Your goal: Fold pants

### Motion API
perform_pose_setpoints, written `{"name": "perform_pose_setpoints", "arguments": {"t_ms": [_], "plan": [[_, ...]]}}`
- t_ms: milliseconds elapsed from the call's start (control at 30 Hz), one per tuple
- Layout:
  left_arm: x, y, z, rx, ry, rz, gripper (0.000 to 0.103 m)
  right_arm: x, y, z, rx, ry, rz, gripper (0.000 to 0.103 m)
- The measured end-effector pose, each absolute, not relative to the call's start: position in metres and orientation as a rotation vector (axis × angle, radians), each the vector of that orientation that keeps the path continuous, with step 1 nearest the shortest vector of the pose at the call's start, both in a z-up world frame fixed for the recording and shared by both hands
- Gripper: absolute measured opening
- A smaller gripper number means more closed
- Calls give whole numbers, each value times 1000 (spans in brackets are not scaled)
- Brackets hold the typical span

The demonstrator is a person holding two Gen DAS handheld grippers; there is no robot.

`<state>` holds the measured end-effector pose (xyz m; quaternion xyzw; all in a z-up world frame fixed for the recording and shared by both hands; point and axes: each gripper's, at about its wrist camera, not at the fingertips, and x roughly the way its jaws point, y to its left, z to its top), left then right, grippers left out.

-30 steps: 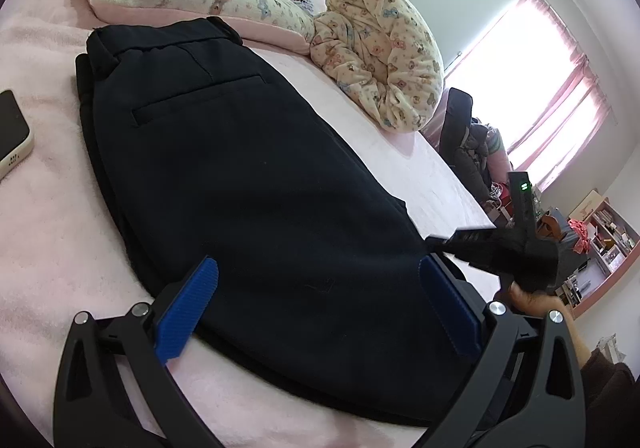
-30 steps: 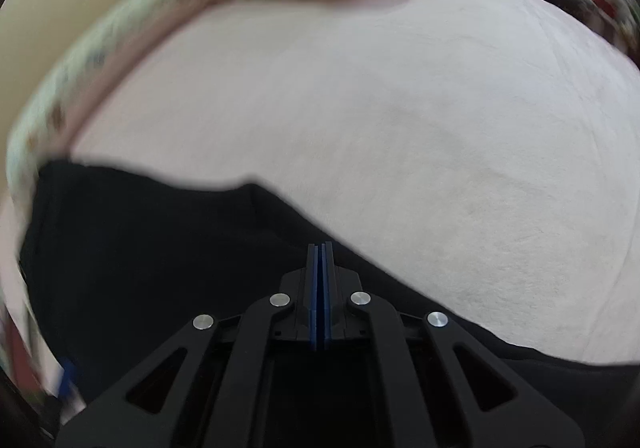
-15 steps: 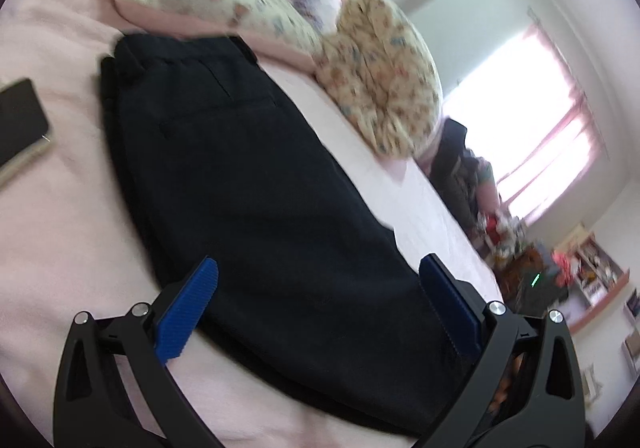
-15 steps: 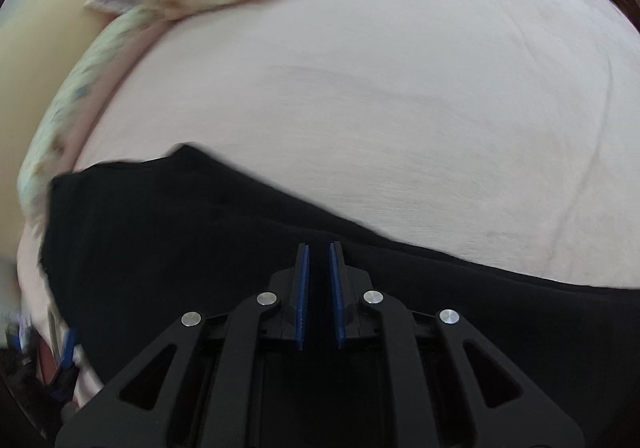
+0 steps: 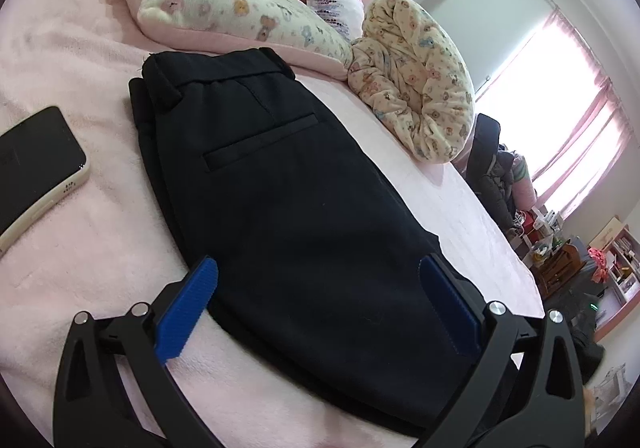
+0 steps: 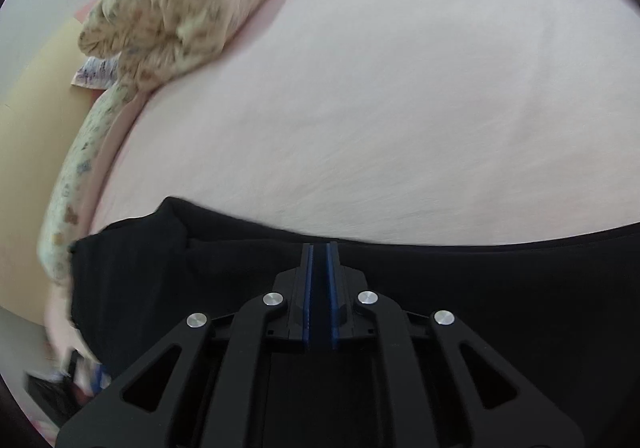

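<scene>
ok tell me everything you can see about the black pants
The black pants lie flat on the pink bed cover, already folded into a long narrow stack with layered edges showing on one side. The cloth looks smooth and matte, like a woven dress fabric. The waistband end, with a belt loop and a welt pocket facing up, sits right by the printed pillow. The open left gripper frames the other end; whether it touches is unclear.

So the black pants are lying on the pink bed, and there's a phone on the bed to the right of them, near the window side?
Not quite. The black pants do lie on the pink bed, but the phone is on their left, away from the window, as the left wrist view shows. On the right of the pants lies only bare pink bedding.
</scene>
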<state>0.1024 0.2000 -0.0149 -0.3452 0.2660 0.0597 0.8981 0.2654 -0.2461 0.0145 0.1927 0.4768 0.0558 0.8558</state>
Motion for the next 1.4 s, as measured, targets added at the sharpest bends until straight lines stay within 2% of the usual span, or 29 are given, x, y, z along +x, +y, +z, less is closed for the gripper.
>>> {"name": "perform_pose_setpoints", "arguments": {"t_ms": [67, 100, 133, 167, 200, 267, 367, 533, 700, 867, 1133, 1300, 1367, 1400], "plan": [[100, 202, -13, -735, 540, 117, 101, 233, -278, 35, 430, 940, 91, 9], [97, 201, -11, -740, 528, 113, 101, 211, -303, 45, 469, 896, 60, 19], [95, 200, -10, -739, 520, 109, 101, 193, -329, 52, 501, 857, 27, 46], [91, 197, -7, -733, 507, 94, 101, 173, -352, 59, 525, 815, -20, 65], [88, 193, -4, -723, 493, 76, 101, 150, -378, 64, 541, 763, -81, 89], [84, 182, 3, -701, 471, 28, 101, 98, -434, 69, 572, 651, -224, 90], [81, 165, 8, -648, 455, -15, 101, 35, -504, 50, 721, 582, -419, 88], [87, 148, 4, -610, 492, -35, 101, -31, -575, -9, 1127, 462, -513, 70], [94, 151, -11, -638, 556, 26, 101, -33, -602, -55, 1336, 467, -485, 61], [95, 149, -19, -616, 574, 57, 101, -28, -617, -55, 1290, 477, -443, 60], [91, 138, -12, -560, 539, 59, 101, 7, -599, -54, 1170, 621, -431, 59], [91, 131, -9, -527, 537, 40, 101, 14, -598, -56, 1157, 585, -438, 59], [91, 132, -11, -538, 543, 41, 101, 18, -600, -58, 1177, 548, -437, 54], [92, 134, -12, -547, 547, 40, 101, 18, -601, -60, 1189, 526, -447, 47]]}}
